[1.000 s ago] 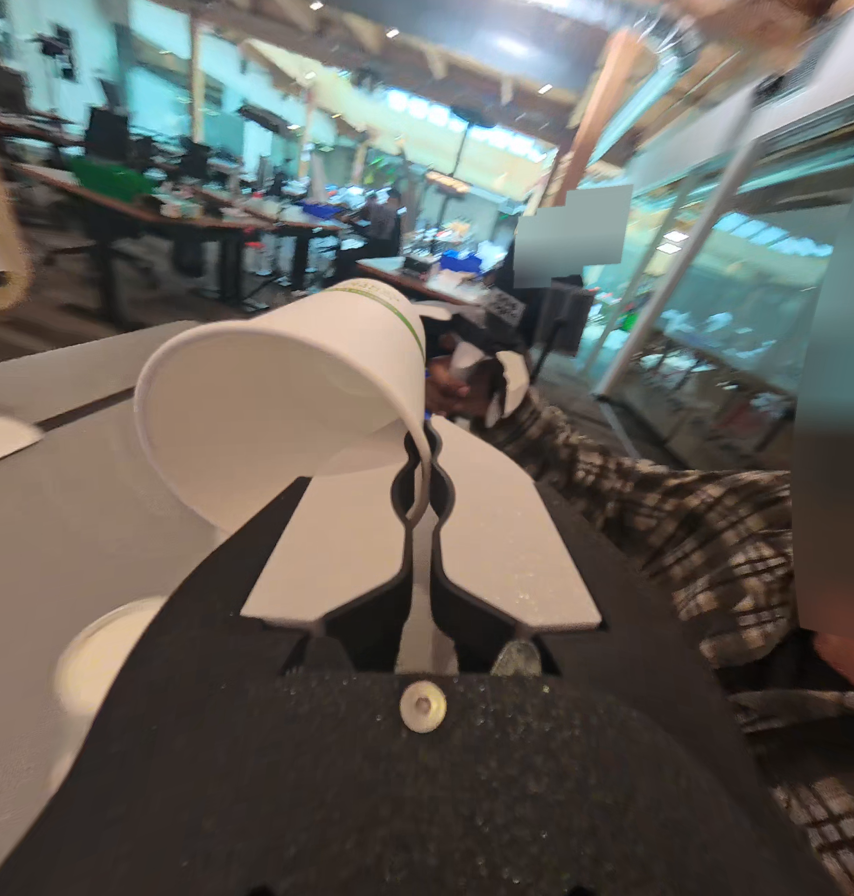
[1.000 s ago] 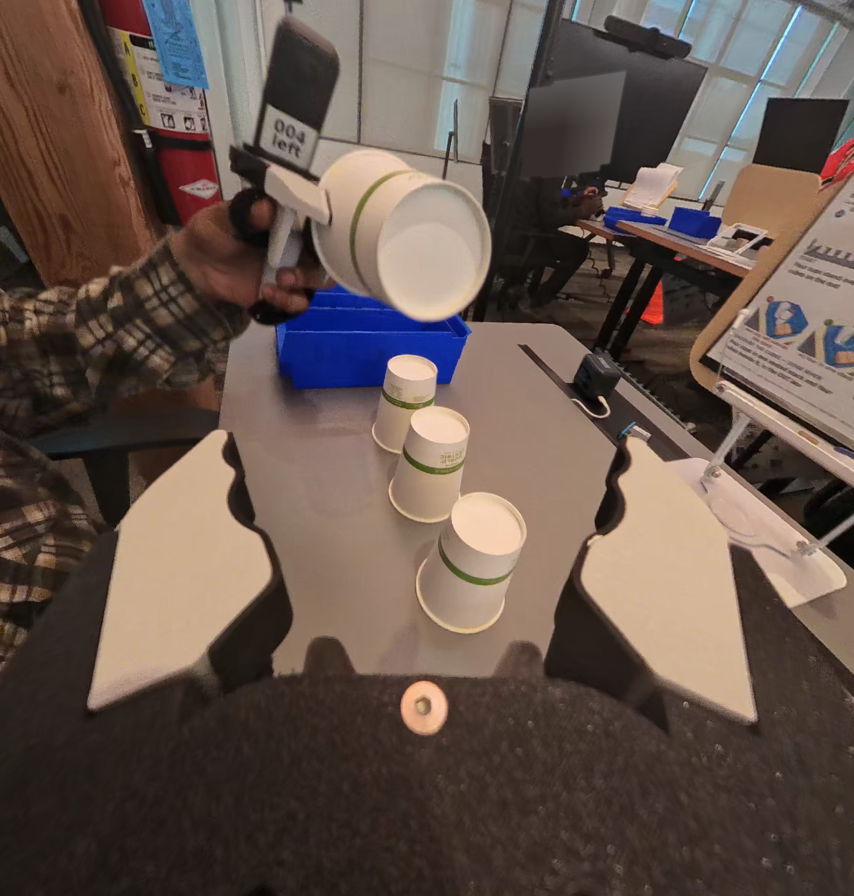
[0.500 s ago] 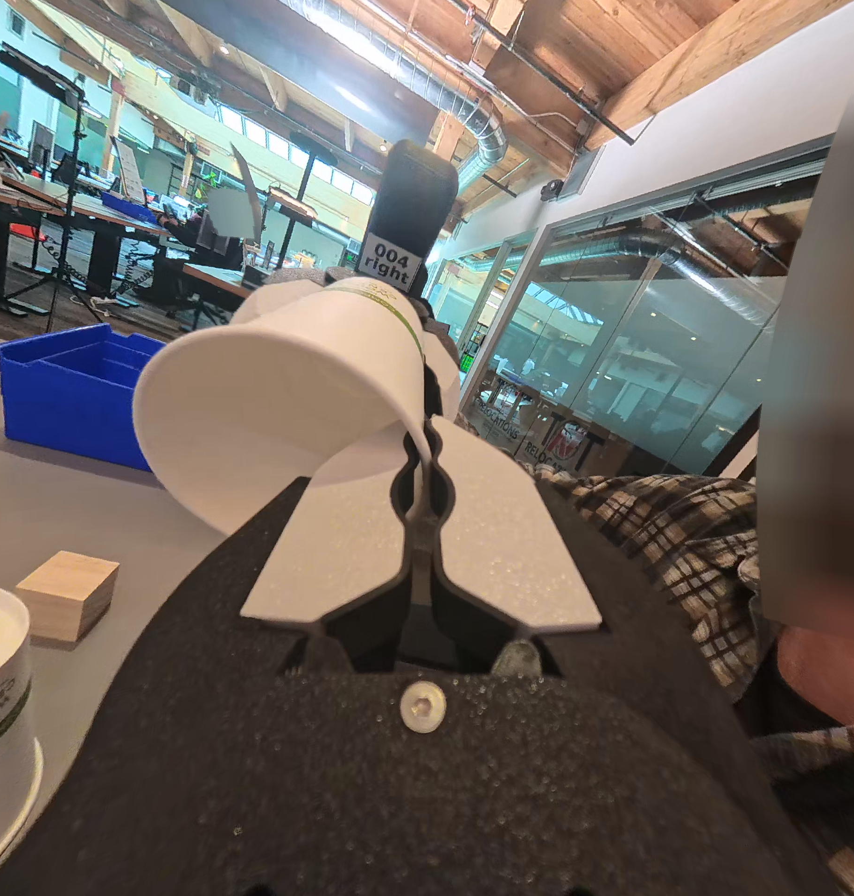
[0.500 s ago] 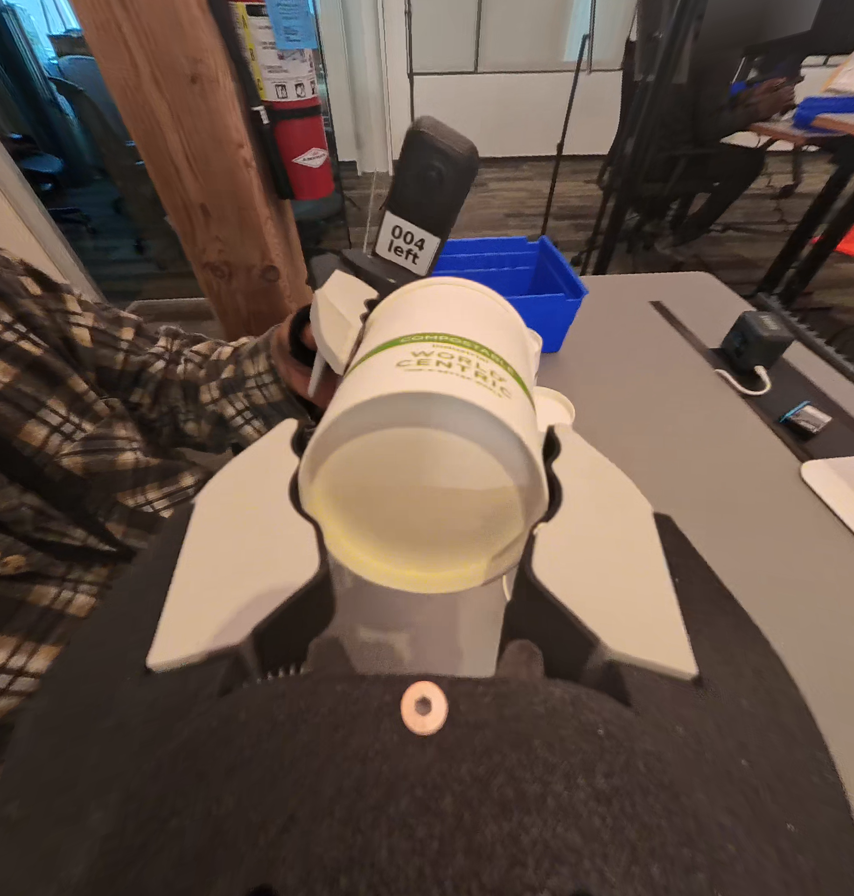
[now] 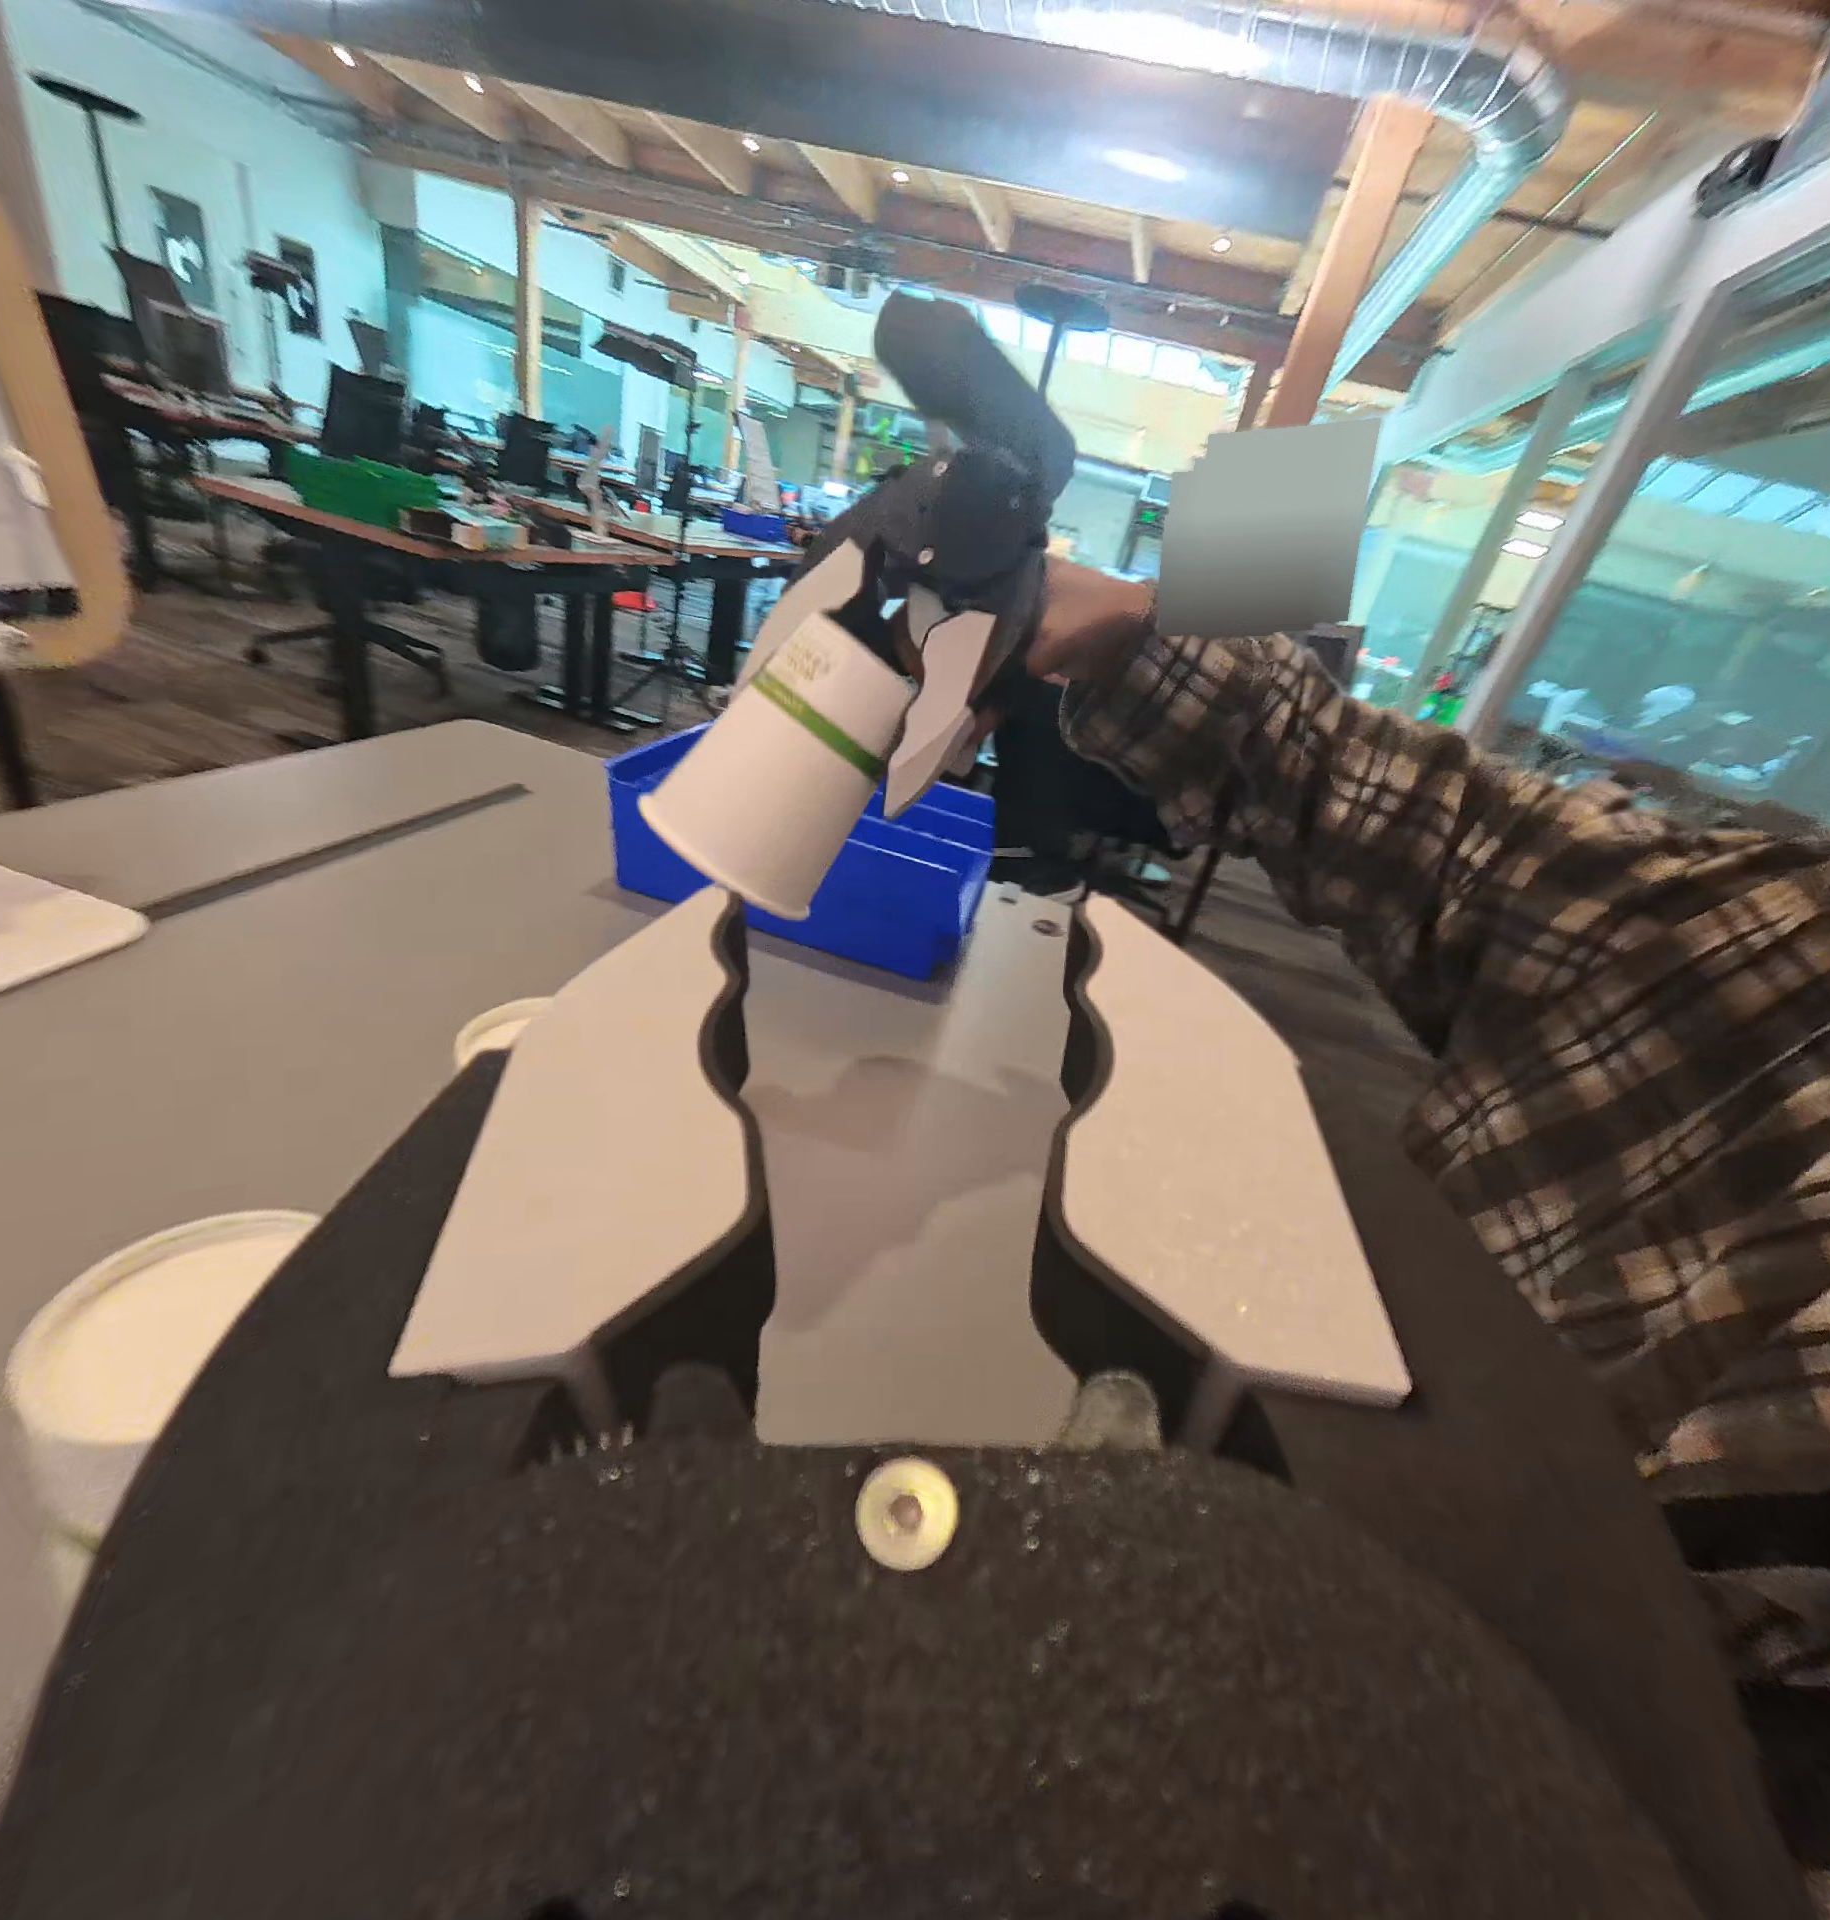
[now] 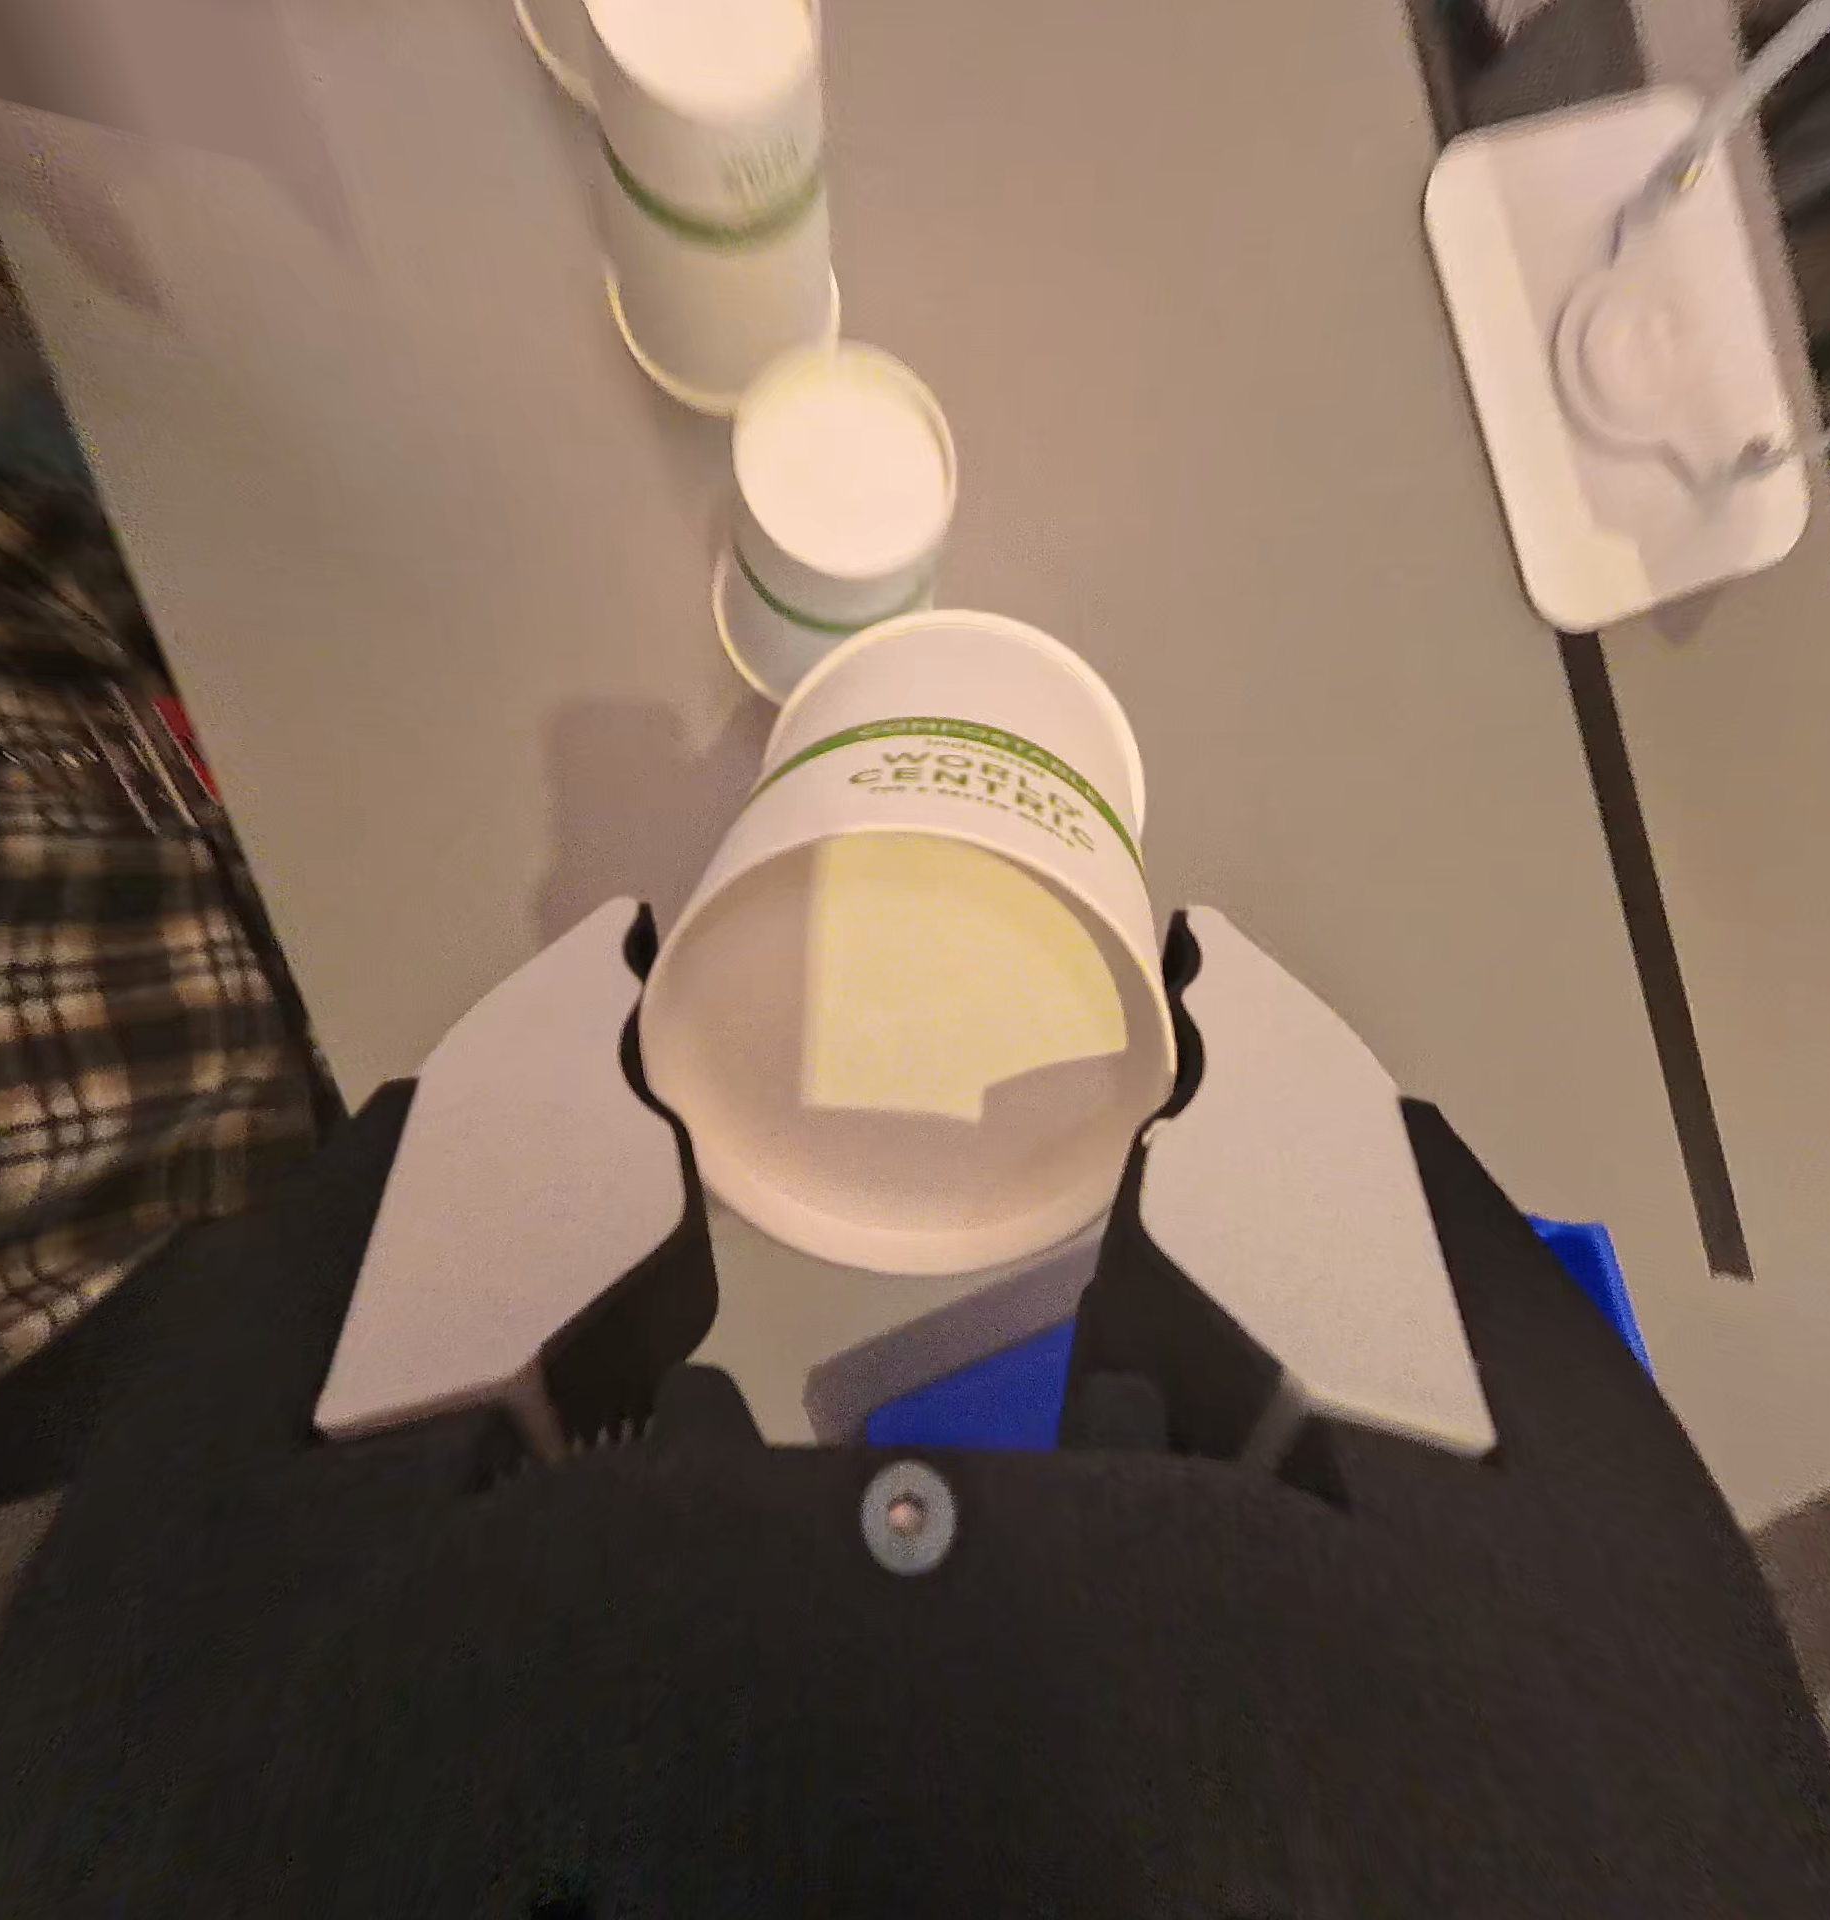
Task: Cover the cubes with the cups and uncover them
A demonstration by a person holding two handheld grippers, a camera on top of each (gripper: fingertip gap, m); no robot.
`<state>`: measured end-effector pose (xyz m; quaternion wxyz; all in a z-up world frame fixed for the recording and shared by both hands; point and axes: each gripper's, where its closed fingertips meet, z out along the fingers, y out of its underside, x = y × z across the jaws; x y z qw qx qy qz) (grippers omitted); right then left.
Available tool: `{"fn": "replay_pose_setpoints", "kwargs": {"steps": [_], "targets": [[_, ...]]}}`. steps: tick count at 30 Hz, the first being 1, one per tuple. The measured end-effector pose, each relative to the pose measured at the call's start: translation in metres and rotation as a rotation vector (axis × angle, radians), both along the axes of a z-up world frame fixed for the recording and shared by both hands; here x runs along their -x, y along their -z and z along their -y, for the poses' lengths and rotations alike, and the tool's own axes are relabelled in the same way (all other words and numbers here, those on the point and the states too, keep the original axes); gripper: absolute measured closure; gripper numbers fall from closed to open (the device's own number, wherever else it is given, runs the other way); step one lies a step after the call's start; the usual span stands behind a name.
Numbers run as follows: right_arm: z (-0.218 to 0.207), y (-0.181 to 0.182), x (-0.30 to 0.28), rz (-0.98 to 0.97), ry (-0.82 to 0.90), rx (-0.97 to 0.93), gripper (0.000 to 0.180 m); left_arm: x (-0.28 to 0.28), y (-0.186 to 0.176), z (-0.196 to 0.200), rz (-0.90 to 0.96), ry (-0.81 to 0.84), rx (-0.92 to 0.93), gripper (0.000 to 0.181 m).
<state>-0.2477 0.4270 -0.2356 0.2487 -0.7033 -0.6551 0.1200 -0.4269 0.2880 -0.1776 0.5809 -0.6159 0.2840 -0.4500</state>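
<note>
My right gripper (image 6: 906, 935) is shut on a white paper cup with a green band (image 6: 942, 790), gripping near its base, with the mouth tilted down toward the grey table (image 6: 371, 520). In the left wrist view the same cup (image 5: 786, 769) hangs tilted in the right gripper (image 5: 890, 686) above the table. My left gripper (image 5: 900, 925) is open and empty, a short way back from it. Two upside-down cups (image 6: 838, 499) (image 6: 713, 135) stand in a row just beyond the held cup. One upside-down cup (image 5: 132, 1340) shows at lower left. No cube is visible.
A blue bin (image 5: 849, 894) stands on the table behind the held cup and shows under my right gripper (image 6: 994, 1382). A white stand base (image 6: 1607, 353) lies at the table's right side beside a dark strip (image 6: 1659, 935). A plaid sleeve (image 5: 1513, 987) reaches across at right.
The cup passed from my left gripper to my right. The left gripper opened and drew back. The right gripper closed on the cup and swung it mouth down over the table.
</note>
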Motion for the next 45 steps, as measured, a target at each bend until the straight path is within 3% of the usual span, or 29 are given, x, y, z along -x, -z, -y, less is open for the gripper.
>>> {"fn": "replay_pose_setpoints", "kwargs": {"steps": [5,11,25,27,32,40,45], "targets": [[-0.016,0.052,-0.001,0.218,0.002,0.052,0.088,0.02,-0.012,0.016,-0.051,-0.084,-0.102,0.124],[-0.022,0.093,0.007,0.338,-0.017,0.113,0.088,0.036,-0.005,0.018,-0.212,-0.176,-0.173,0.126],[-0.023,0.145,0.014,0.417,-0.04,0.235,0.088,0.055,-0.002,0.011,-0.216,-0.202,-0.153,0.128],[-0.024,0.146,0.018,0.394,-0.033,0.247,0.077,0.054,0.001,0.01,-0.233,-0.205,-0.153,0.128],[-0.024,0.135,0.017,0.377,-0.04,0.179,0.034,0.055,0.005,0.005,-0.271,-0.231,-0.161,0.128],[-0.008,0.068,0.024,0.139,-0.045,0.059,0.034,0.058,0.012,-0.002,-0.275,-0.239,-0.132,0.127],[-0.001,0.008,0.027,-0.206,0.053,-0.098,0.034,0.058,0.014,-0.004,-0.293,-0.258,-0.133,0.127]]}}
